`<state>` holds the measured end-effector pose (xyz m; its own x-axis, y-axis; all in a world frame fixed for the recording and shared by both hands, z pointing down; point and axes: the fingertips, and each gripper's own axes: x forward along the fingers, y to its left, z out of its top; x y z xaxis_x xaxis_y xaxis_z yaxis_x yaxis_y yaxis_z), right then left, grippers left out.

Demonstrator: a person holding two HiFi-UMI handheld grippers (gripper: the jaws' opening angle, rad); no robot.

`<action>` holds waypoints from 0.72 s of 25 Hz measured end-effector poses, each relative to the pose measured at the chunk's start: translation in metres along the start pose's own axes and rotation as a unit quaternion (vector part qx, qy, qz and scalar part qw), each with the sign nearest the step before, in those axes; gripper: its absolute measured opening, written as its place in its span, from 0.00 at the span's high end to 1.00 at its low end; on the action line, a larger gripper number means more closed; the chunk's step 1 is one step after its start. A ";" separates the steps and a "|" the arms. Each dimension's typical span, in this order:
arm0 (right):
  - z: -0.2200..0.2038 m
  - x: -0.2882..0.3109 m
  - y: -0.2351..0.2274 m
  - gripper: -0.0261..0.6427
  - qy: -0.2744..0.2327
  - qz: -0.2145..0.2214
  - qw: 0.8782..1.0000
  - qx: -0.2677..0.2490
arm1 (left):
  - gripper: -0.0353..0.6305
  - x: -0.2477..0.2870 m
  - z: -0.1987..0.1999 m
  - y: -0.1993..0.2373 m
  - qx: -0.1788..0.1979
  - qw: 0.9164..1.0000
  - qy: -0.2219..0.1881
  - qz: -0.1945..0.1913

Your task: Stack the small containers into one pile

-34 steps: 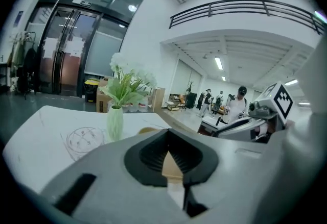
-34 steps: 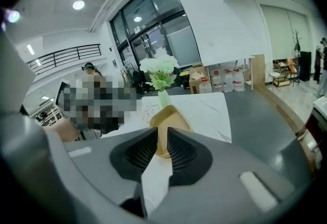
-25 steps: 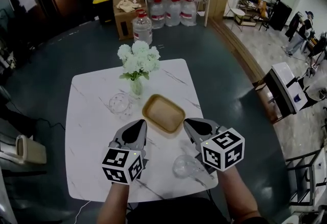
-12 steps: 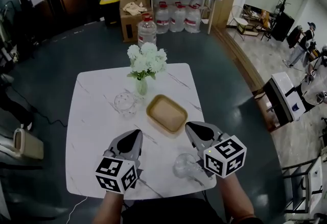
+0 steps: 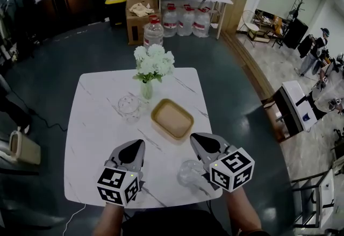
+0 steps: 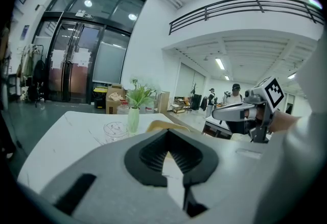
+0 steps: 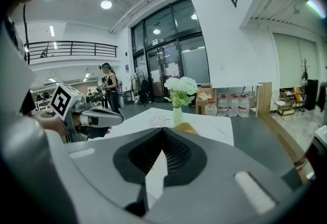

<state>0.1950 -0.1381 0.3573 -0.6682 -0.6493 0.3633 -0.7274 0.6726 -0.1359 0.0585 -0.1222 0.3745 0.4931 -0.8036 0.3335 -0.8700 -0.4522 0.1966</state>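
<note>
Two small clear containers are on the white marble table [image 5: 91, 138]. One clear container [image 5: 129, 106] stands left of the wooden tray [image 5: 172, 118], beside the flower vase [image 5: 146, 90]. The other clear container [image 5: 191, 172] sits near the front edge, close against the left side of my right gripper [image 5: 194, 137]. My left gripper [image 5: 136, 145] hovers over the front of the table, apart from both containers. Both grippers are shut with nothing between their jaws. In the left gripper view the far container [image 6: 115, 130] and the vase [image 6: 133, 119] lie ahead.
The tray lies in the middle of the table, between the grippers and the vase. Water jugs [image 5: 183, 16] and a cardboard box [image 5: 141, 12] stand on the dark floor beyond the table. People stand far off at the right [image 5: 313, 47].
My left gripper has drawn back toward the table's near edge and a little left. The right gripper has shifted slightly and rolled a bit. Both stay shut.
</note>
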 end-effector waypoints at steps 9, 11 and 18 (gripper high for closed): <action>-0.005 -0.003 0.002 0.96 0.004 0.002 1.000 0.000 | 0.95 -0.002 -0.004 -0.007 0.008 1.000 0.007 -0.001; -0.005 -0.003 0.002 0.96 0.005 0.005 1.000 -0.002 | 0.95 -0.003 -0.005 -0.008 0.009 1.000 0.009 0.000; -0.005 -0.001 0.002 0.96 0.009 0.014 1.000 -0.001 | 0.95 -0.002 -0.007 -0.011 0.010 1.000 0.011 0.002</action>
<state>0.1945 -0.1343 0.3618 -0.6854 -0.6235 0.3760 -0.7082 0.6910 -0.1451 0.0667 -0.1130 0.3779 0.4886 -0.7971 0.3548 -0.8723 -0.4564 0.1757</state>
